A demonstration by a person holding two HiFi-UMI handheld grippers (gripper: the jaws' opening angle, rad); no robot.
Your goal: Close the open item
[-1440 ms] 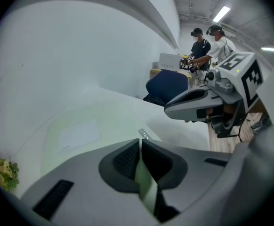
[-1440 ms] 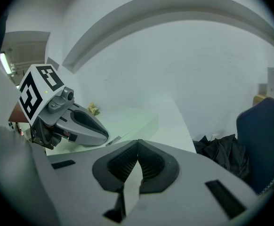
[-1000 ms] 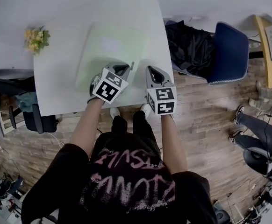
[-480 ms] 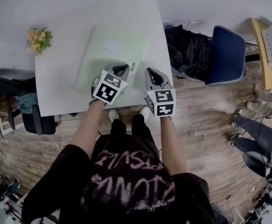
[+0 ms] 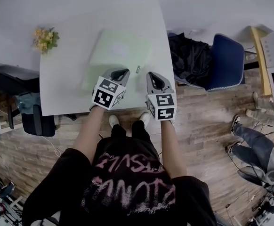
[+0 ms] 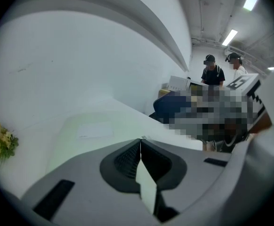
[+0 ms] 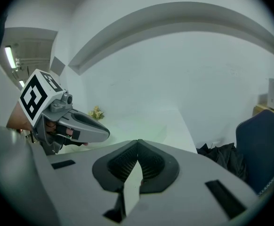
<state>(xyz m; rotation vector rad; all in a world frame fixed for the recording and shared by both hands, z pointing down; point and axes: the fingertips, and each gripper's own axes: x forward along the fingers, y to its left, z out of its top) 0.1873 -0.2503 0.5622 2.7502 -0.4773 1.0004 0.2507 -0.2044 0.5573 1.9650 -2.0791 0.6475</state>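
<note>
While left gripper (image 5: 120,72) and right gripper (image 5: 154,76) hover abreast, fingers (image 6: 126,160) closed, down-tilted

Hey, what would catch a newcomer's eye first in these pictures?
The left tongs and right tongs, both shut on nothing, each bearing a black-and-white marker cube, hang over the near edge of the white table. Just beyond them lies a pale green flat item, with yellow flowers near the table's left edge. A blue chair draped in black clothing stands to the right.
</note>
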